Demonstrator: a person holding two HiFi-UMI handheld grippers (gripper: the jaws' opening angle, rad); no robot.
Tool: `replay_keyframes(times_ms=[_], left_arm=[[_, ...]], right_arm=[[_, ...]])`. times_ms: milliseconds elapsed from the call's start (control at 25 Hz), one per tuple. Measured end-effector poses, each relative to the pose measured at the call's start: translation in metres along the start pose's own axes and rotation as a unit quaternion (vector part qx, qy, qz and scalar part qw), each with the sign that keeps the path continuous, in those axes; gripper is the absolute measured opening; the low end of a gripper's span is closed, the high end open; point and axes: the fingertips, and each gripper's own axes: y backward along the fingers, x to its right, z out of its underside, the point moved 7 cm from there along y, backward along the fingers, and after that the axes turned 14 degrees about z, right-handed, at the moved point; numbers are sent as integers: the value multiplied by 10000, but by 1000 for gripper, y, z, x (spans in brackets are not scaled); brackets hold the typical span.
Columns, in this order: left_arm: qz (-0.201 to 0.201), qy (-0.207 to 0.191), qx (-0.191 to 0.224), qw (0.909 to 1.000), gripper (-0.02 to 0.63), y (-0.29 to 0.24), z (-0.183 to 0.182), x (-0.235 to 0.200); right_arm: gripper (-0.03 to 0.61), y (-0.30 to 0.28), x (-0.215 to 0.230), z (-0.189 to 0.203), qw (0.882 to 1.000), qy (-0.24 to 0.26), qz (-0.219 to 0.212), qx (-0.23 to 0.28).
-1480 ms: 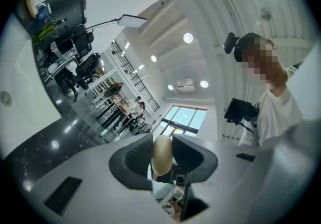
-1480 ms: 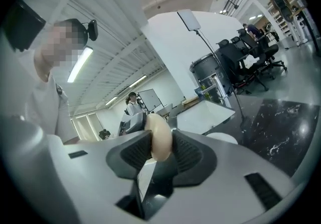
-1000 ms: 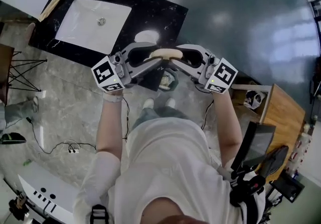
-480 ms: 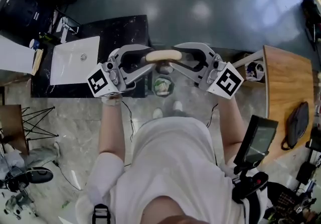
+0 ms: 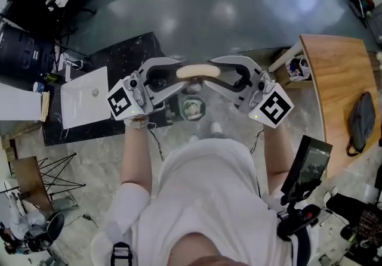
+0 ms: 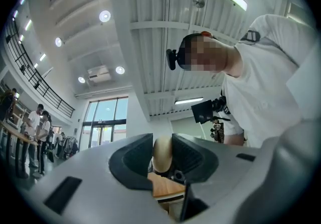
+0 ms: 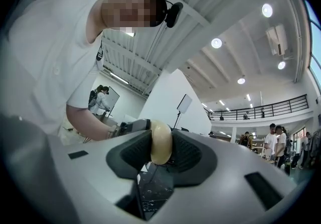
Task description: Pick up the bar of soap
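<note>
- Glossy dark floor up top, pale marbled floor beneath; black counter [image 5: 128, 50] at far left of head view, white sink [image 5: 83, 104] set into it.
- Next along, left gripper [image 5: 177, 77]: jaws clamped on left end of bar of soap [image 5: 197, 71]; pads tight against both flanks of the cream bar, as seen in left gripper view.
- Same bar of soap off every surface, lying level, bridging the two grippers in front of the person [image 5: 203, 199] in white shirt.
- Round bin [image 5: 193, 107] on floor, just below the soap in head view.
- Then right gripper [image 5: 218, 77]: jaws closed on right end of the bar, pads touching both sides.
- Wooden desk [image 5: 334, 74] at far right; dark bag [image 5: 360, 118] lying toward its right edge.
</note>
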Motion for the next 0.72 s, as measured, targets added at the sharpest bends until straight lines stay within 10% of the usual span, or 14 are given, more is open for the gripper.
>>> replay_keyframes(times_ms=[720], left_arm=[[26,-24,326,9995,121,-21,5,-12]], right_arm=[[141,12,9,3,9997,175,169,-29]])
